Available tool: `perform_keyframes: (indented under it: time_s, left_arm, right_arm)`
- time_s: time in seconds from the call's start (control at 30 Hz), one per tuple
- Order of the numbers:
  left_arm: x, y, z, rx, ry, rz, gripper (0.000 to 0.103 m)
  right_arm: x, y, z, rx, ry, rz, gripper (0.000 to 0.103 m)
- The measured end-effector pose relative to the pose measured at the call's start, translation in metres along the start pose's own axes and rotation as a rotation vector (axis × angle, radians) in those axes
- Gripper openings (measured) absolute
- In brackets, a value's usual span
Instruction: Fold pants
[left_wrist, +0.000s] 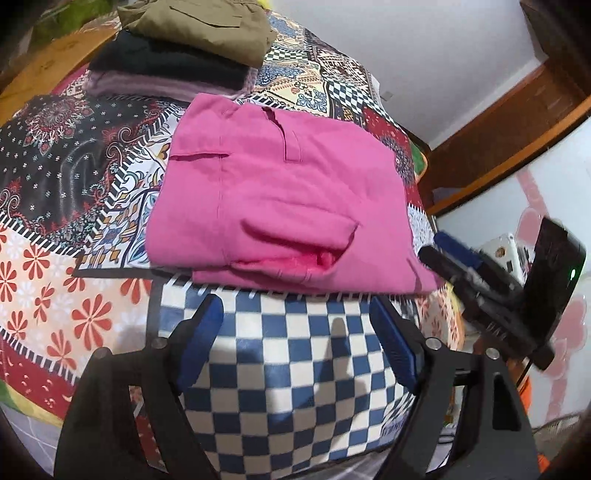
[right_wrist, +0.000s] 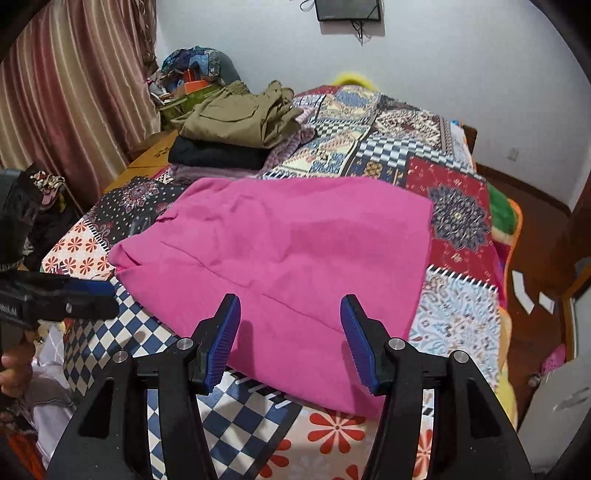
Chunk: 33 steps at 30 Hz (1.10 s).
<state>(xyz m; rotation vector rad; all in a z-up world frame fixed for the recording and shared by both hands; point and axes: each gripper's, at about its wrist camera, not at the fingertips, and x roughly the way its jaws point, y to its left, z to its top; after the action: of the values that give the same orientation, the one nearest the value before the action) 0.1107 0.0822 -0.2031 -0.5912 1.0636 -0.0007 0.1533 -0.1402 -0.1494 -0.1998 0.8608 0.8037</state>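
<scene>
Pink pants (left_wrist: 280, 206) lie folded into a thick rectangle on the patchwork bedspread (left_wrist: 55, 236); a pocket flap and belt loop show on top. My left gripper (left_wrist: 295, 306) is open and empty, just short of their near edge over blue-white checks. My right gripper (right_wrist: 290, 302) is open and empty, hovering above the near edge of the pink pants (right_wrist: 288, 243). The right gripper also shows in the left wrist view (left_wrist: 439, 247), at the pants' right corner. The left gripper shows in the right wrist view (right_wrist: 107, 291), at the left.
A stack of folded clothes, olive (right_wrist: 240, 118) on black (right_wrist: 218, 153) on mauve, sits at the bed's far left; it also shows in the left wrist view (left_wrist: 195, 33). Curtains (right_wrist: 74, 92) hang at left. The bed's right edge drops to a wooden floor (right_wrist: 535, 221).
</scene>
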Motion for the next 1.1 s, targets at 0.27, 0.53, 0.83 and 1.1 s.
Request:
perform_keyframes:
  time_s: [0.27,0.53,0.83,1.1]
  left_arm:
    - [0.009,0.001,0.013,-0.035,-0.016,-0.023,0.082]
    - [0.014,0.023,0.027,-0.189,-0.039,-0.054,0.082]
    - [0.022,0.033,0.038,-0.257,-0.063,-0.03,0.082]
    - [0.033,0.033,0.045,-0.255,-0.1,0.039,0.065]
  right_arm:
    - [0.014,-0.002,-0.006,0.014,0.031,0.012,0.053]
    - [0.033,0.003,-0.018,-0.021,0.074,0.01,0.052]
    - [0.036,0.0,-0.02,-0.007,0.082,0.034,0.053]
    - [0.039,-0.003,-0.021,0.012,0.083,0.04,0.053]
